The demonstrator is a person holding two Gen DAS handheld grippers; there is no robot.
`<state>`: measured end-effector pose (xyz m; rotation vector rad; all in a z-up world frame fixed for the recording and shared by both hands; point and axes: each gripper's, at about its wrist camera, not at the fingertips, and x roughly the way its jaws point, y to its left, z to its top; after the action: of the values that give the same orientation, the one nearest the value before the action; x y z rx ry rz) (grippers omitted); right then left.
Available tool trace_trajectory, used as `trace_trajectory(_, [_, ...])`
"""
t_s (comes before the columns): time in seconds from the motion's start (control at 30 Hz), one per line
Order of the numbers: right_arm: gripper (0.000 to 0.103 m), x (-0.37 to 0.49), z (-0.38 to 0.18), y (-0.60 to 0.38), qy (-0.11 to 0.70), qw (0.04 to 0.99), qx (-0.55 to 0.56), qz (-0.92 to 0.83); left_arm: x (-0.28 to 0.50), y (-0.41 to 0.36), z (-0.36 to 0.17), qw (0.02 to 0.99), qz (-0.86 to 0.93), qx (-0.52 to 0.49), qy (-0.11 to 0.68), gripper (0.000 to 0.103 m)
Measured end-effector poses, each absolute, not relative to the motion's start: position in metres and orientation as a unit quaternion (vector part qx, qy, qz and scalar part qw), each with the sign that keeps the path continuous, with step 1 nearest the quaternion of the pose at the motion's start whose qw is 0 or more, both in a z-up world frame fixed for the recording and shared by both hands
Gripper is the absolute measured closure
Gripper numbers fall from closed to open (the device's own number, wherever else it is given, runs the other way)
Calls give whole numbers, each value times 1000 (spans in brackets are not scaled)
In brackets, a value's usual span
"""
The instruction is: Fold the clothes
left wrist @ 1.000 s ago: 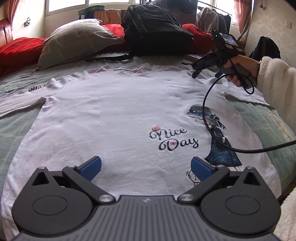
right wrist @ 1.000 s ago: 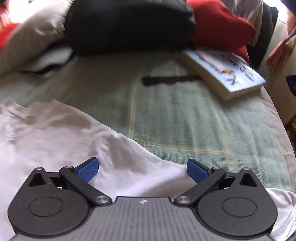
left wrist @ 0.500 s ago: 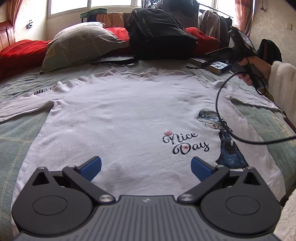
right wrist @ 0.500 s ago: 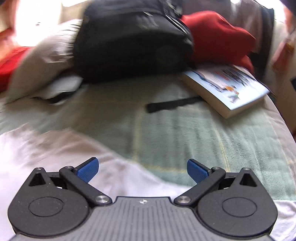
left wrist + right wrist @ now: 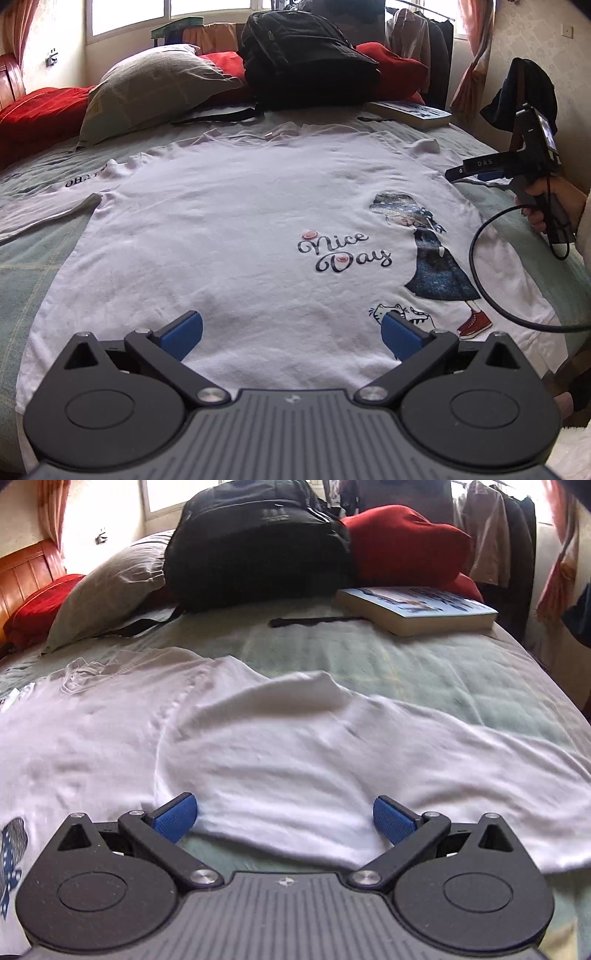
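- Because both tongs were spread wide and nothing was held between their blue pads, no fold was judged to have been started: the white T-shirt [image 5: 236,236] was laid flat, print side up, across the green plaid bedcover [image 5: 22,266], its collar toward the pillows.
- The left gripper [image 5: 291,334] was hovering over the shirt's hem, and the right gripper [image 5: 282,812] was poised low over the right sleeve [image 5: 332,746], where the cloth was humped and rumpled rather than smooth.
- A single layer could be missed there: if the pads were closed on the hump, a pinch of bedcover might be taken with the sleeve, and the whole shirt would be dragged out of square.
- The black cable [image 5: 480,266] hanging from the right tool was seen looping across the shirt's printed side; it could be caught under a folded sleeve or could drag at the fabric.
- A crooked fold was also considered likely if the left sleeve [image 5: 44,206], stretched far out to the side, were left unmatched.
- The bed was soft, so little firm backing would be offered for a pinch.
- Toward the headboard, a grey pillow [image 5: 147,92], red cushions [image 5: 388,70], a black backpack [image 5: 306,59] and a paperback book [image 5: 417,609] were crowded well apart from the collar; windows, curtains and hanging clothes were seen behind them.
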<state>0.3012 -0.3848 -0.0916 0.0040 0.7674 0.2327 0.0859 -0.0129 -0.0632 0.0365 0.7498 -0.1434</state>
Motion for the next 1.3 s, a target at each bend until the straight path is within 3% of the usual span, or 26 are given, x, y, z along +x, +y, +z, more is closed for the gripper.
trace_trajectory(0.3, [0,315,-60,-405,320,943,10,91,83,-32,-55,929,-77,39,360,1])
trace_trajectory(0.5, [0,366,-83,-400,343,938,4,52,85,-39,-58,926,-81,42,366,1])
trace_trajectory(0.8, [0,318,-90,-445,365,931,14,10,94,-40,-64,922,-86,40,375,1])
trace_trajectory(0.97, [0,315,-67,-464,319,946,52,22,95,-42,-63,923,-90,40,373,1])
trace_trajectory(1.3, [0,320,-88,-550,377,919,86,-74,96,-43,-64,922,-89,40,375,1])
